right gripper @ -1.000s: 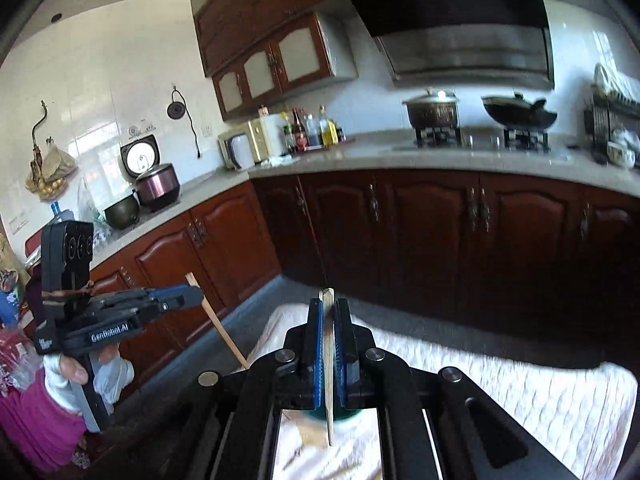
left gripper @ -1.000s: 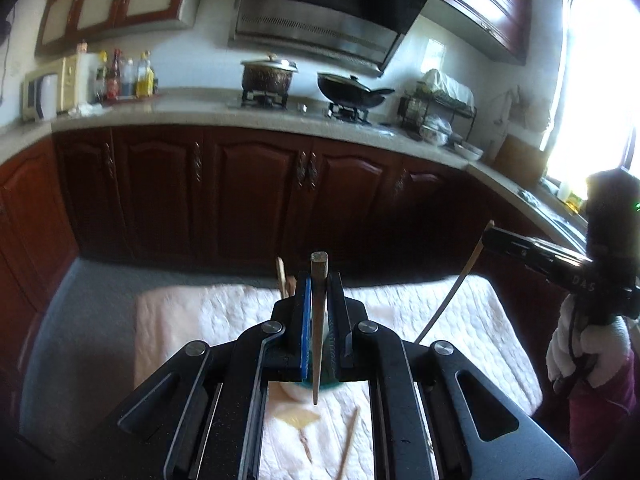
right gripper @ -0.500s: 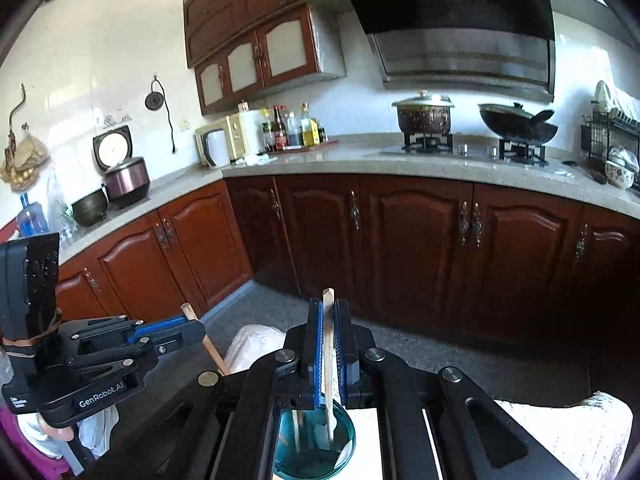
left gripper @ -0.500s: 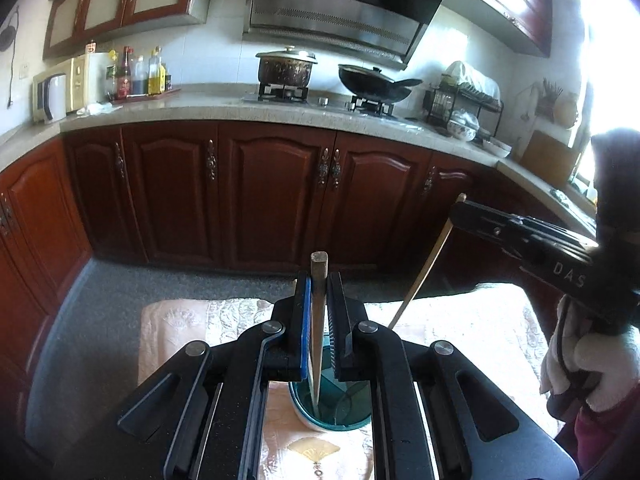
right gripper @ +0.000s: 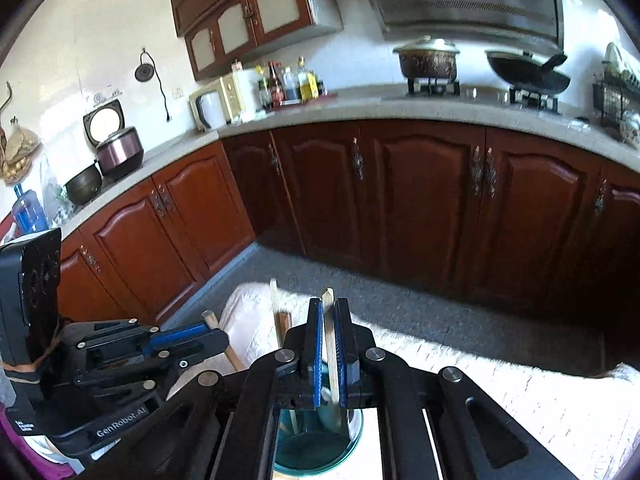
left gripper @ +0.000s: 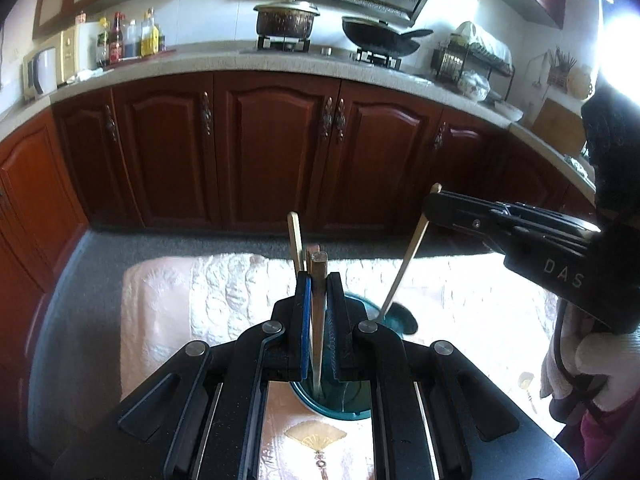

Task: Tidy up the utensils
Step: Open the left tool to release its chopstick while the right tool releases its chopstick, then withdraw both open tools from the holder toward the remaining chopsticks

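My left gripper (left gripper: pixel 319 280) is shut on a brown wooden chopstick (left gripper: pixel 318 320) that stands upright, its lower end inside a teal glass cup (left gripper: pixel 344 406). My right gripper (right gripper: pixel 329 312) is shut on a pale wooden chopstick (right gripper: pixel 330 344), also reaching down into the teal cup (right gripper: pixel 320 456). The right gripper (left gripper: pixel 436 204) shows in the left wrist view with its pale chopstick (left gripper: pixel 408 256) slanting into the cup. The left gripper (right gripper: pixel 216 338) shows at lower left in the right wrist view. Other pale sticks (left gripper: pixel 296 240) stand in the cup.
The cup stands on a table under a pale pink embroidered cloth (left gripper: pixel 192 304). A small gold spoon (left gripper: pixel 527 384) lies on the cloth at right. Dark red kitchen cabinets (left gripper: pixel 280 144) and a grey floor (left gripper: pixel 80 280) lie beyond the table's far edge.
Both grippers have come down and together over the teal cup. The chopsticks' lower ends went from above the cloth to inside the cup. The two grippers stayed shut.
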{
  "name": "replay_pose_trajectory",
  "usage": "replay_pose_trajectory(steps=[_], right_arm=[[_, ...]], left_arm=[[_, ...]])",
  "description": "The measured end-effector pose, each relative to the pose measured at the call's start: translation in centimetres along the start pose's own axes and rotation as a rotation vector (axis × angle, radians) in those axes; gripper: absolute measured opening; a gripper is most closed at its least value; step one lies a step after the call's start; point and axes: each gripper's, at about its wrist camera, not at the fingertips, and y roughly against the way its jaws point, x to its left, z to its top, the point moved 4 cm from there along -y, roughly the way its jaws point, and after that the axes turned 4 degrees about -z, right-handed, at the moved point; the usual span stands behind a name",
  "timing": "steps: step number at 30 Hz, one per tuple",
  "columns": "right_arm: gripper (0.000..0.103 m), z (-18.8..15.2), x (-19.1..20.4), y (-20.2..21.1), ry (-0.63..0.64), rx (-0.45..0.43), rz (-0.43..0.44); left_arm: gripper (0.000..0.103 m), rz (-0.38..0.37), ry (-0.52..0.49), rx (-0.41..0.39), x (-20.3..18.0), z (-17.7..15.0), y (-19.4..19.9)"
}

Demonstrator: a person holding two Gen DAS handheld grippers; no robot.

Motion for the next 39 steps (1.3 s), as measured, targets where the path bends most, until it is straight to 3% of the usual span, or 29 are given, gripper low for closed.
replay_pose_trajectory(steps=[8, 10, 13, 18, 23, 39], right_arm=[[0.005, -1.2, -0.3, -1.2, -0.040, 0.053, 0.028], [0.010, -1.2, -0.4, -1.0, -0.044, 0.061, 0.031], [0.027, -1.3, -0.3, -0.6, -0.032, 0.062, 0.027], [0.027, -1.9, -0.4, 0.1, -0.046, 0.067, 0.031], [0.027, -2.6, -0.8, 0.9, -0.068, 0.064, 0.029], [0.029, -4.3, -0.7, 5.8, -0.077, 0.021, 0.000]], left_arm=[[0.006, -0.004, 0.001, -0.001, -0.2, 0.1, 0.1], [0.006, -0.010, 0.009, 0.001, -0.2, 0.1, 0.2], [0.008, -0.009, 0.009, 0.003, -0.1, 0.0, 0.4], [0.029, -0.015, 0.012, 0.003, -0.3, -0.1, 0.8], [0.040, -0.009, 0.010, -0.012, -0.6, -0.4, 1.8], [0.047, 0.070, -0.045, -0.065, -2.4, -2.2, 4.4]])
